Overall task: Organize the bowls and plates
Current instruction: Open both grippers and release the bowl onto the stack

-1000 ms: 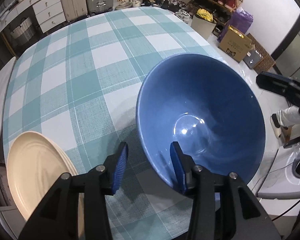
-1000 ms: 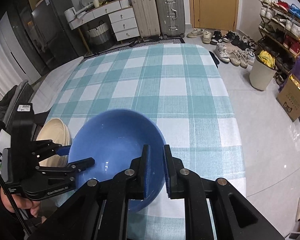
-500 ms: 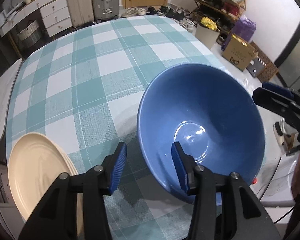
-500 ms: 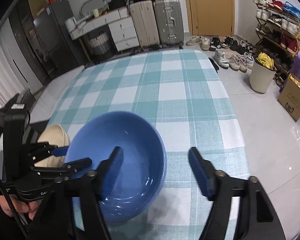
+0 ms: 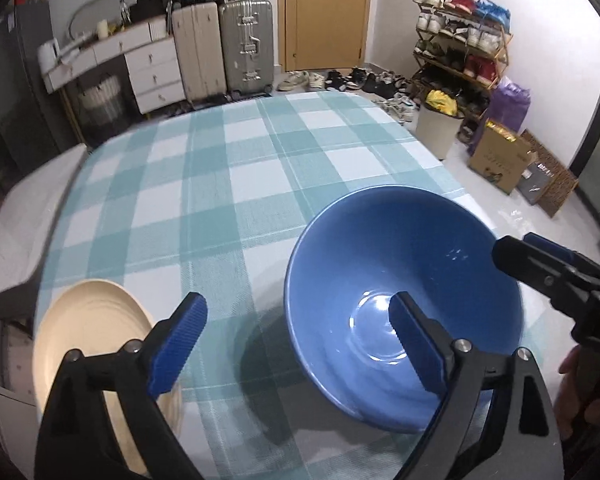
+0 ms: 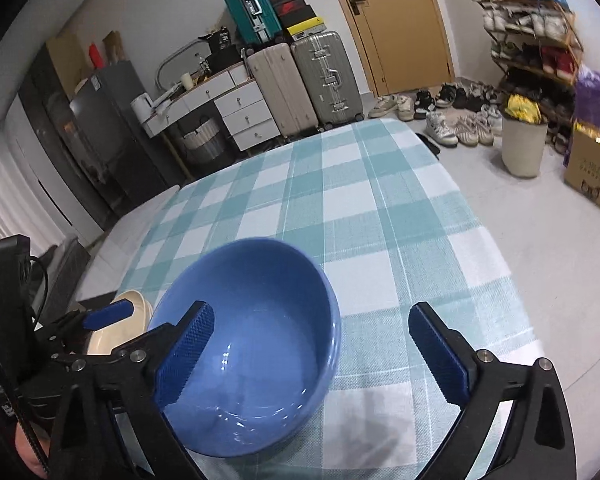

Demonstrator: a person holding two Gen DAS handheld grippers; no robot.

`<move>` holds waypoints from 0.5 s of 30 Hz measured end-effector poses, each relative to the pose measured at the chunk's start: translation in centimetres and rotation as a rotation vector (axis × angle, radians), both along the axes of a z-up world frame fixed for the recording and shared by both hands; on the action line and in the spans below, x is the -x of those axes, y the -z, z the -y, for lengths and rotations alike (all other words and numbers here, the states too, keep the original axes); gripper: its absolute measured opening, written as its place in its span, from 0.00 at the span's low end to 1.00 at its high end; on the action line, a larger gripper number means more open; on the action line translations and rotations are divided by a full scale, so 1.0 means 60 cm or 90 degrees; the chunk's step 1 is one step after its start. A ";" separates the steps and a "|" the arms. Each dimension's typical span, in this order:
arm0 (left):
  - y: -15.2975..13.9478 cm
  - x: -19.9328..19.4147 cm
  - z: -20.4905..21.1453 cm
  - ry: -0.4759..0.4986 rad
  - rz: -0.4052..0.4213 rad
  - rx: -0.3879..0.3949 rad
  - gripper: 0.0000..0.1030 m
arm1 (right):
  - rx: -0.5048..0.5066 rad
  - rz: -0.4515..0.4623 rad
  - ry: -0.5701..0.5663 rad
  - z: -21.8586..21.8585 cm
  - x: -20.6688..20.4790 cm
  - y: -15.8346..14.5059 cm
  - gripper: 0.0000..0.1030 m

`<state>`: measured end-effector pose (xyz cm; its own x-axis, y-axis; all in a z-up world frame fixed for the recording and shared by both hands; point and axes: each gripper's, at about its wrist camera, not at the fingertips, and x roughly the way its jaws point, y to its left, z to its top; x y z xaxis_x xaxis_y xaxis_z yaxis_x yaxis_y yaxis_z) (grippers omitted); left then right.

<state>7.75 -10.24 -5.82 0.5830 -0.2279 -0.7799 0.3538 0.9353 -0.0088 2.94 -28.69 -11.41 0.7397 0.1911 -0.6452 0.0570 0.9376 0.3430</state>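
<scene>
Blue round glazed bowl (image 5: 404, 304) sits on the table (image 5: 220, 184) with the blue-and-white checked cloth, near its front edge, just beside the cream round plates (image 5: 88, 340) to the left. Both grippers have just been opening. The left gripper (image 5: 298, 338) has its jaws wide, one on each side of the bowl's near rim, not pressing it. The right gripper (image 6: 312, 354) is wide too, across the bowl's other rim, holding nothing. The bowl looks just put down and let go. Next, I think, both grippers should lift away without bumping the bowl.

Cream plate (image 6: 134, 312) mostly hidden
</scene>
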 end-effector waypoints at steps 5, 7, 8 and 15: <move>0.002 0.003 0.009 0.003 0.003 -0.009 0.90 | -0.018 -0.004 0.001 0.013 0.003 0.009 0.97; 0.000 0.003 0.010 -0.004 0.009 -0.008 0.90 | -0.045 -0.007 -0.003 0.017 0.001 0.012 0.97; -0.001 0.002 0.011 -0.008 0.014 -0.011 0.90 | -0.045 -0.007 0.000 0.017 0.000 0.013 0.97; -0.006 0.006 0.008 -0.016 0.019 -0.010 0.90 | -0.028 -0.011 0.000 0.011 -0.001 0.014 0.97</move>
